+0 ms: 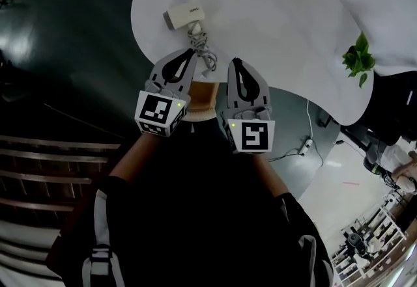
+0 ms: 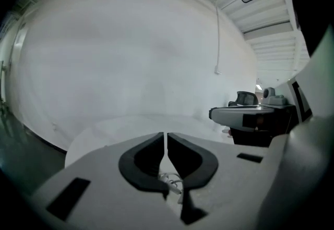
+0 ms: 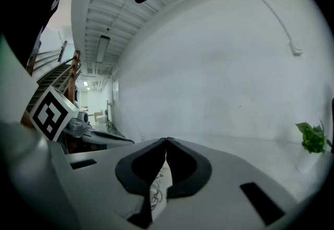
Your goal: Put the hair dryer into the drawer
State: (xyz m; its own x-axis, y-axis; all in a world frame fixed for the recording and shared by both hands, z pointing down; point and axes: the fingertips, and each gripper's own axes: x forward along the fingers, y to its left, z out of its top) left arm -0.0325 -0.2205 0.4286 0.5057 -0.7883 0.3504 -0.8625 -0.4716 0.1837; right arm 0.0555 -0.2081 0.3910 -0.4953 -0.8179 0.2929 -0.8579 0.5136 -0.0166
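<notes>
Reaching stage, by the look of it, with nothing gripped yet. Find the hair dryer (image 1: 184,17) lying flat near the left edge of the white tabletop (image 1: 280,12), its coiled cord (image 1: 201,46) trailing toward the near edge.

Spread the jaws of the left tool (image 1: 189,53) before going in: closed tip to tip for now, holding nothing, with only cord seen below through the slit. Same for the right tool (image 1: 236,62): closed and empty. Take the dryer across its body rather than by the cord. Probably smooth plastic, so seat the pads squarely and squeeze firmly. Mind the loose coil: gather or guide it with the other tool, or expect snagging on the near edge.

Cannot confirm the drawer; possibly the tan surface (image 1: 203,98) just under the near edge, between the two tools. Open it before carrying anything over. Leave the plant (image 1: 358,58) at the right edge alone, well apart from the work.

Pose: held side by side over the near edge, close but apart, pointing away from the body and slightly down toward the dryer. Left tool tips over the cord's near end; right tool just beside, on the cord's right.
</notes>
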